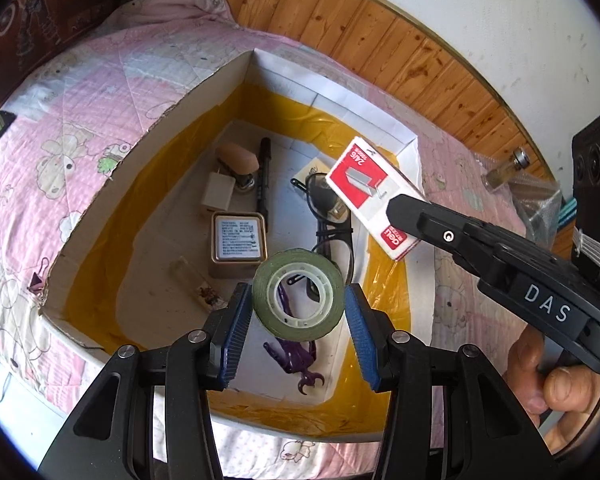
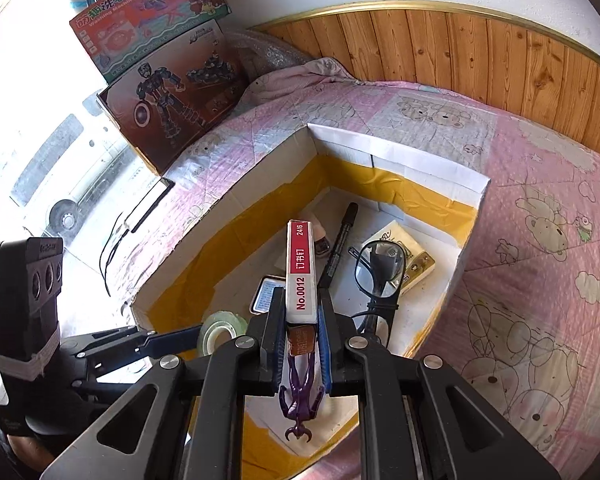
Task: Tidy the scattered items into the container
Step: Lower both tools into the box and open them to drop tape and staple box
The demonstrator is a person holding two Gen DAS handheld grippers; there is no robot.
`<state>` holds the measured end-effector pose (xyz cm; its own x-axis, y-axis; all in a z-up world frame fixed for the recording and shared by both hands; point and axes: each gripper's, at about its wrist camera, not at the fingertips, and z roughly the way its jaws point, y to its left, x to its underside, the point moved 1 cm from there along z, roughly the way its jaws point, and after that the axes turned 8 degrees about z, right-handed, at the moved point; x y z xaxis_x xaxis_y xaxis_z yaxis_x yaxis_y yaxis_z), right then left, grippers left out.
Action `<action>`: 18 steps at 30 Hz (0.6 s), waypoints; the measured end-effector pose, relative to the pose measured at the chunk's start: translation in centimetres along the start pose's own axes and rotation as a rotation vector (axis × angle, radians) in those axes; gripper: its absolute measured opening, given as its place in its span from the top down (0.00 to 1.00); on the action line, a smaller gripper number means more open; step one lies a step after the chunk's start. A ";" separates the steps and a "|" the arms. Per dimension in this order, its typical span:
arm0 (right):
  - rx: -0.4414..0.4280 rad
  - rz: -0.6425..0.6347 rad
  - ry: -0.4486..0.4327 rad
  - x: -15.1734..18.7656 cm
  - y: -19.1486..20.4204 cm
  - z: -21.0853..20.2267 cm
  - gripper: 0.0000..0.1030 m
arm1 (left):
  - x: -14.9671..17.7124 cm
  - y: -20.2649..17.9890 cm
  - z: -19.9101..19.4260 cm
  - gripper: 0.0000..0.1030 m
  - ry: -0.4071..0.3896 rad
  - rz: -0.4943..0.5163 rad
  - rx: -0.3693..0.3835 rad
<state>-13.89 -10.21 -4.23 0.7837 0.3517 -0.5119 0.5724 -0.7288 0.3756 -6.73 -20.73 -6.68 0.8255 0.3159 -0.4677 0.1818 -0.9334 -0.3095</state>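
Observation:
A white cardboard box with yellow tape inside stands on the pink bed; it also shows in the right wrist view. My left gripper is shut on a roll of clear tape and holds it above the box; the roll shows in the right wrist view. My right gripper is shut on a red and white staple box, also above the box; it shows in the left wrist view. Inside lie glasses, a black pen, a gold tin and a purple figure.
Toy boxes lean at the bed's far left. A small glass bottle and plastic wrap lie on the quilt right of the box. A binder clip lies on the quilt left of the box. A wooden wall panel runs behind.

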 end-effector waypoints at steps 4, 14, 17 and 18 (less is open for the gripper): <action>0.013 -0.005 0.020 -0.9 0.1 1.4 0.85 | -1.1 0.1 0.7 0.52 0.002 -0.004 0.010; 0.044 -0.008 0.063 -3.7 -0.3 4.8 0.84 | -2.7 0.2 3.5 0.51 0.052 -0.015 0.047; 0.047 0.016 0.084 -4.3 -1.0 6.1 0.81 | -3.0 0.7 4.3 0.50 0.070 -0.043 0.067; 0.039 0.029 0.093 -4.4 -1.3 6.4 0.79 | -3.1 0.9 4.6 0.50 0.076 -0.054 0.067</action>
<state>-19.64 -14.56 -7.43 0.8198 0.3818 -0.4268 0.5408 -0.7612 0.3580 -11.54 -21.76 -9.31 0.8543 0.3488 -0.3854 0.1927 -0.9011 -0.3884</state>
